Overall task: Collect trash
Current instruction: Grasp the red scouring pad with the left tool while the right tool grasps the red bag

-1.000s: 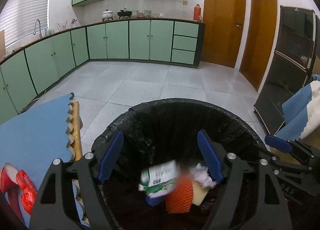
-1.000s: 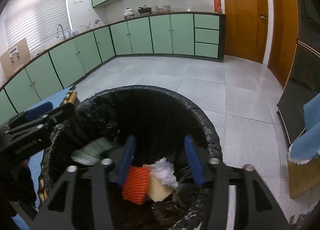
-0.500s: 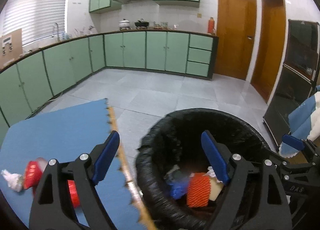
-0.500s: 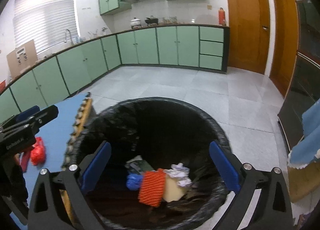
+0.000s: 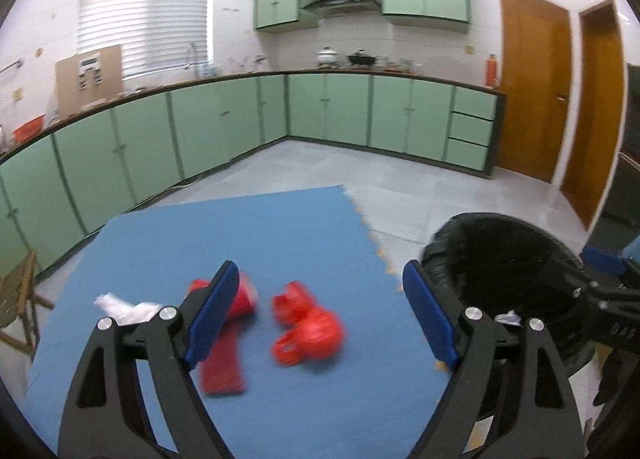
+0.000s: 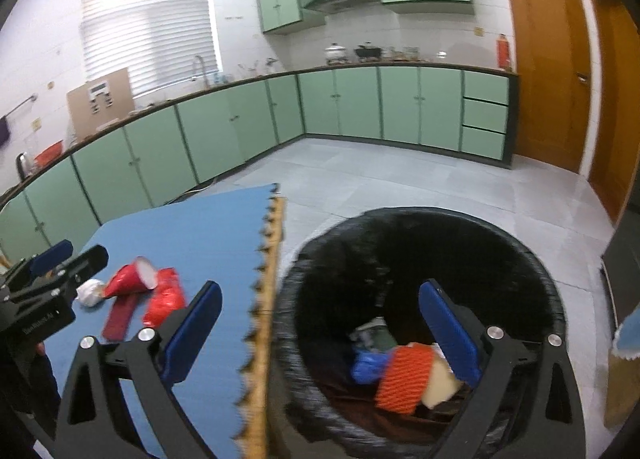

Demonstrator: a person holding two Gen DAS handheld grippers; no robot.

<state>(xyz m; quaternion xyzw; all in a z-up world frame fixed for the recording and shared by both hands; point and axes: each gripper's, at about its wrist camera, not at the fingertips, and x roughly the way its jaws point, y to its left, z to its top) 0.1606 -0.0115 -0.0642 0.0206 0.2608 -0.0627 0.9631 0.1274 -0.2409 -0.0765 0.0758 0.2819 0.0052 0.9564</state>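
Both your left gripper (image 5: 324, 319) and right gripper (image 6: 320, 335) gape wide, empty. The crumpled red plastic wrapper (image 5: 308, 333), lower centre, could slip out if you pinch only its thin, slippery edge.

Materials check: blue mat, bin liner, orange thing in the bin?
Blue mat: looks like foam, matte, with toothed interlocking edge.
Bin liner: thin black plastic film, wrinkled, slightly glossy, folded over the rim.
Orange thing: probably foam netting, given the ribbed mesh texture; too blurred to be sure.
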